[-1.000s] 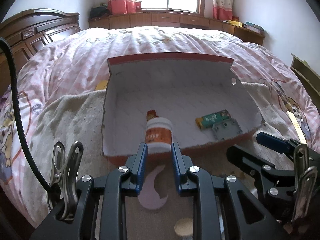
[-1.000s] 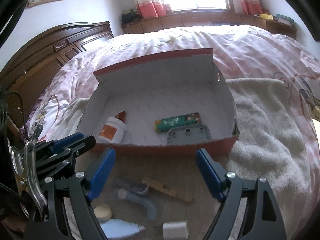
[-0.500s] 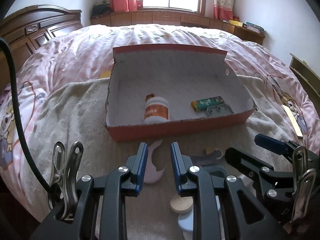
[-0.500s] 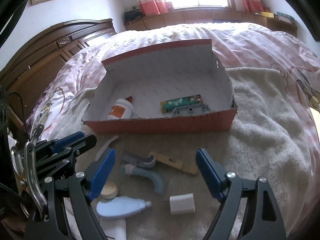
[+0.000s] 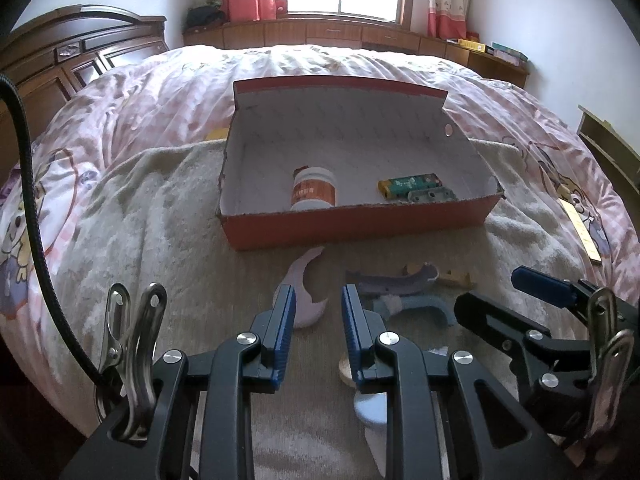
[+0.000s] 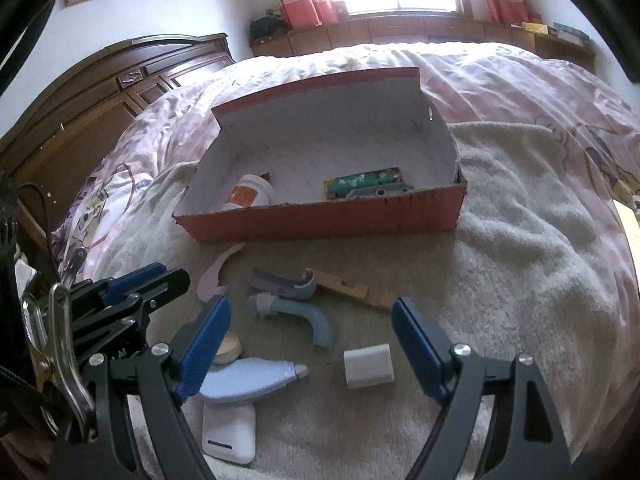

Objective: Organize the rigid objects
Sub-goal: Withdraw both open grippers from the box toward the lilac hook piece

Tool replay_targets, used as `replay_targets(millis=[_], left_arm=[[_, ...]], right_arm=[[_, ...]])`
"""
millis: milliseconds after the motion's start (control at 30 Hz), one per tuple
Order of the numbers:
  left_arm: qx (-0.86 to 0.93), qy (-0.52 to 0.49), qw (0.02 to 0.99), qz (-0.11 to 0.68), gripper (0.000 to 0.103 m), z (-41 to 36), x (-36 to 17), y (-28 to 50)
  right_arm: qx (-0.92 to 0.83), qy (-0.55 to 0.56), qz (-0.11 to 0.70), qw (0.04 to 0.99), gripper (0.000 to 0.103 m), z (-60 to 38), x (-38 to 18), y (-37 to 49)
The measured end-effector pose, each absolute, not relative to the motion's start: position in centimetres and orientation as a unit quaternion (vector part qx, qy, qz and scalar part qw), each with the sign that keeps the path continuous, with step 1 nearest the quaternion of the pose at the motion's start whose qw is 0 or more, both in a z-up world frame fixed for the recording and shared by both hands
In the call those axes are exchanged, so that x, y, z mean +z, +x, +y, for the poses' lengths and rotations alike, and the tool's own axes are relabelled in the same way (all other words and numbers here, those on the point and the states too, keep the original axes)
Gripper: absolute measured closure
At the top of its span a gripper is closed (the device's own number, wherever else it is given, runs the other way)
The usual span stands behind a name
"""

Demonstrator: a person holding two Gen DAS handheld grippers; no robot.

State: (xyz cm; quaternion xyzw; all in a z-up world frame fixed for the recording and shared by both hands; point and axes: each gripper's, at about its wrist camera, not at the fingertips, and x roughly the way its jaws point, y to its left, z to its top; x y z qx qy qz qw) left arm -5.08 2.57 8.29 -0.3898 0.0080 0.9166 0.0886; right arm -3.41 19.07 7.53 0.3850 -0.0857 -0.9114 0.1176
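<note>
**Bedroom sorting: three things boxed, the rest waiting on the towel**

Bedroom light falls from the window onto a pink quilted bed, where a beige towel [image 6: 520,248] carries an open red box [image 6: 320,222] and a scatter of small hard things.

Inside the box lie a white bottle [image 5: 314,194] with an orange label, a green pack [image 5: 410,184] and a grey plate [image 5: 430,195] against the front wall. In front of the box, on the towel, sit a pale crescent piece [image 5: 304,292], a grey curved handle [image 6: 286,282], a wooden piece [image 6: 348,290], a blue curved tube [image 6: 304,314], a white block [image 6: 368,366], a round cork-coloured disc [image 6: 228,349], a light blue bottle [image 6: 252,378] and a white case [image 6: 229,436].

The left hand-held gripper [image 5: 318,316] is empty with a narrow gap, above the crescent piece. The right hand-held gripper [image 6: 310,346] is empty and spread wide over the things nearest it.

The step in hand looks like choosing the next pick. That calls for lowering one gripper over a single item, probably the white block or the blue tube, closing on it, then carrying it over the front wall of the box.
</note>
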Motion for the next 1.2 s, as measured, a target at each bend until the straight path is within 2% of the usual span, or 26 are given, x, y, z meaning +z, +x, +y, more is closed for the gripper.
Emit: replay_targets(millis=[300,900,1200], left_arm=[[0.915,-0.392,0.089,0.004,0.079,2.1,7.4,-2.9],[0.909,-0.407,0.088,-0.006,0.079,1.0,6.3,-3.3],[0.904,-0.412,0.099,0.058,0.078,2.2,4.5,-6.7]], right_arm=[[-0.91,0.389,-0.084,0.116,0.017,19.3,6.9,-1.7],[-0.901,0.411,-0.102,0.098,0.017,21.4,5.0,-1.2],[-0.897,0.419,-0.103,0.098,0.017,21.6,4.4,-1.4]])
